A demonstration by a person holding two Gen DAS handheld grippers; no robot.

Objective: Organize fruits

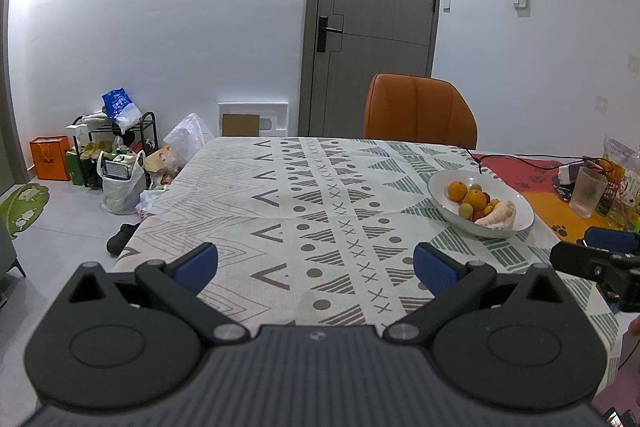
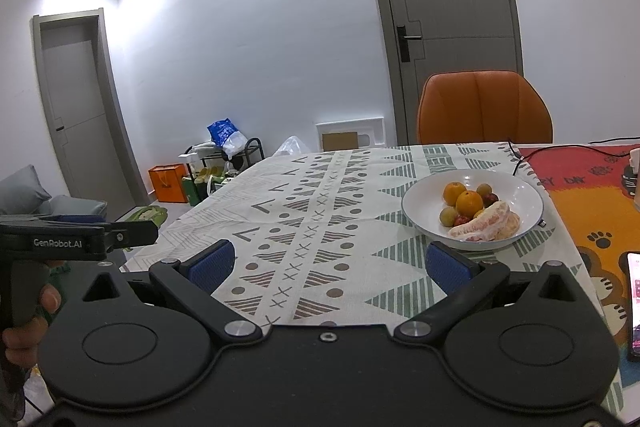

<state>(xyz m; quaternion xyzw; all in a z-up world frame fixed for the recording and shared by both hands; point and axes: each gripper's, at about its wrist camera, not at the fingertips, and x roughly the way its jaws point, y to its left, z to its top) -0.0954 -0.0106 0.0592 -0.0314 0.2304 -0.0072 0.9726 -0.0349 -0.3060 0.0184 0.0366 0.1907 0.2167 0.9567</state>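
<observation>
Blue-padded fingers of the left gripper (image 1: pixel 316 267) stand spread wide over the near edge of the table (image 1: pixel 280 195), holding nothing; the right gripper (image 2: pixel 328 267) is likewise spread and empty, hovering just short of the white bowl (image 2: pixel 424 195).

All the fruit in view lies inside that bowl, which sits toward the right side of the patterned cloth, close to where a red and orange mat (image 2: pixel 592 195) begins. Two oranges (image 2: pixel 469 202) rest at its middle, with small greenish-brown round fruits (image 2: pixel 447 216) and a few dark red ones (image 2: pixel 490 199) around them. A peeled pomelo segment (image 2: pixel 486 225) lies along the bowl's near rim, touching the other fruit.

No loose fruit shows anywhere on the cloth, so the gathering looks largely done; whether any sorting within the bowl remains cannot be judged from these views.

A frosted cup (image 1: pixel 587 191) stands on the mat near the table's right edge, its contents not discernible. An orange chair (image 1: pixel 420 109) is drawn up to the far edge.
</observation>
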